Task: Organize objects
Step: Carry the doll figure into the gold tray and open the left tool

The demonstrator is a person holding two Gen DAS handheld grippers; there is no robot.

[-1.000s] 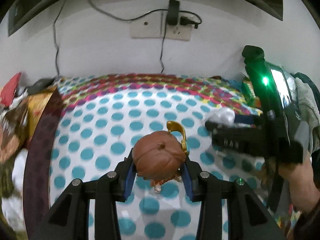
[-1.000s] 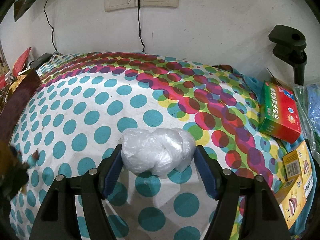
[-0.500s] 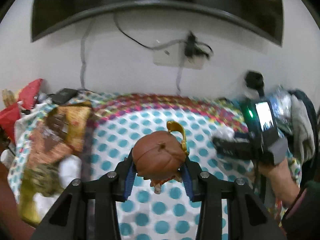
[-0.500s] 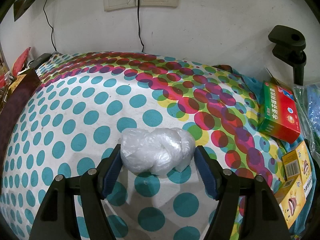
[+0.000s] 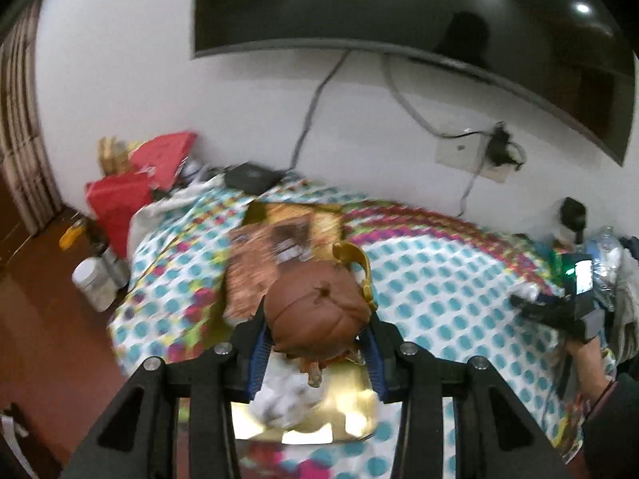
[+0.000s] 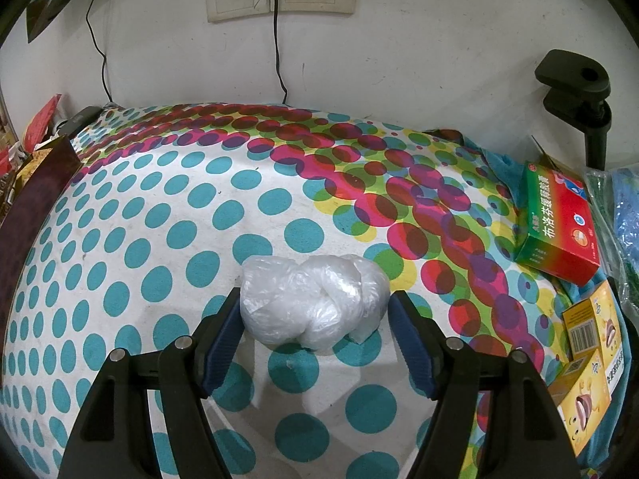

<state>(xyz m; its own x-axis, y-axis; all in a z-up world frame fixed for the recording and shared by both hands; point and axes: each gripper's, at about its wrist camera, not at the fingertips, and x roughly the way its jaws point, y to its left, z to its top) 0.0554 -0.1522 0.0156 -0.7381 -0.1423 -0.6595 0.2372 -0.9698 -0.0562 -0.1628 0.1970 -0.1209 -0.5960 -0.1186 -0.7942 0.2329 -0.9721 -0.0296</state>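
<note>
My left gripper [image 5: 317,343] is shut on a toy figure with a brown head [image 5: 317,309] and a gold piece, held high above the left end of the dotted table [image 5: 439,279]. Below it lies a gold box [image 5: 351,411] holding crumpled white paper [image 5: 287,395]. My right gripper [image 6: 315,319] has its jaws around a crumpled white plastic bag [image 6: 313,305] that rests on the dotted cloth [image 6: 159,239]; the pads touch its sides. The right gripper also shows in the left wrist view [image 5: 531,303], far right.
A green and red medicine box [image 6: 559,223] and yellow cartons [image 6: 587,363] lie at the right edge. A black clamp stand [image 6: 575,92] is behind them. Brown snack packs [image 5: 275,255], red bags [image 5: 135,183] and a white jar [image 5: 94,283] crowd the left end.
My left gripper has risen and swung left with the figure, now over the gold box at the table's left end. The right gripper has stayed around the plastic bag.
</note>
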